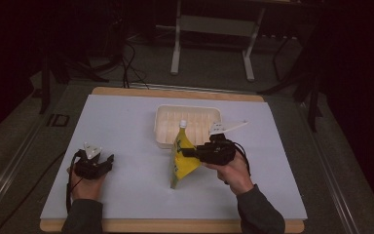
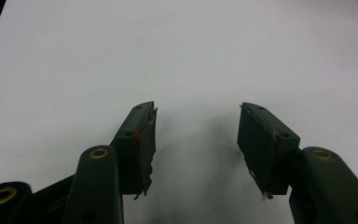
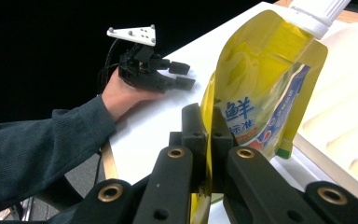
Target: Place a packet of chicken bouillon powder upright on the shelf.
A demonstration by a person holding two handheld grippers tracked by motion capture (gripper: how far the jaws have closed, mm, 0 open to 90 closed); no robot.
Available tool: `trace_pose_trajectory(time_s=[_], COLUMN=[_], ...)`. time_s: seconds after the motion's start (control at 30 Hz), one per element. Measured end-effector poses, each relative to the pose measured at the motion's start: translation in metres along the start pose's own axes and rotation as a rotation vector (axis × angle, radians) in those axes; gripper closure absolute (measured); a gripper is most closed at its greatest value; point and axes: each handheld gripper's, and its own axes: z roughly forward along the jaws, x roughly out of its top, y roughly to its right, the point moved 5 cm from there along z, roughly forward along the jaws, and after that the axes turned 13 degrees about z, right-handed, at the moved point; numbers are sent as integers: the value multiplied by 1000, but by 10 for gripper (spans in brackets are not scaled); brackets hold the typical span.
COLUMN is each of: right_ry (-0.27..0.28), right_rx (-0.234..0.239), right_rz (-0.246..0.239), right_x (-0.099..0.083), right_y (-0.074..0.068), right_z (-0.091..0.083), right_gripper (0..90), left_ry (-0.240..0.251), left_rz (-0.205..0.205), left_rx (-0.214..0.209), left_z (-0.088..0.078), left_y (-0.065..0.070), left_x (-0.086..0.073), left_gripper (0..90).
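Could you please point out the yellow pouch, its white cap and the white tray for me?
yellow pouch (image 1: 181,161): high view, middle of its printed face.
white cap (image 3: 318,10): right gripper view, side of the cap at the pouch's top.
white tray (image 1: 161,127): high view, left wall of the tray.

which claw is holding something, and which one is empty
The right claw is clamped on the yellow pouch's edge; the left claw stands open over bare table.

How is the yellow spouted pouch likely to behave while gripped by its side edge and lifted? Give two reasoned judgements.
The yellow pouch looks like soft film, creased and pinched thin by the right gripper, so it probably flexes. Its white cap sits high, so it may tip if released.
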Motion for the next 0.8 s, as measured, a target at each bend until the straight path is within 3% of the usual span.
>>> trace_pose_trajectory(time_s=[0.8], right_ry=[21], right_rx=[-17], right_rz=[-40], right_x=[18], right_y=[-5], right_z=[2], right_gripper=[900], left_ry=[1], left_rz=[3], left_rx=[-2], left_z=[0], left_y=[0], left_x=[0], left_gripper=[472])
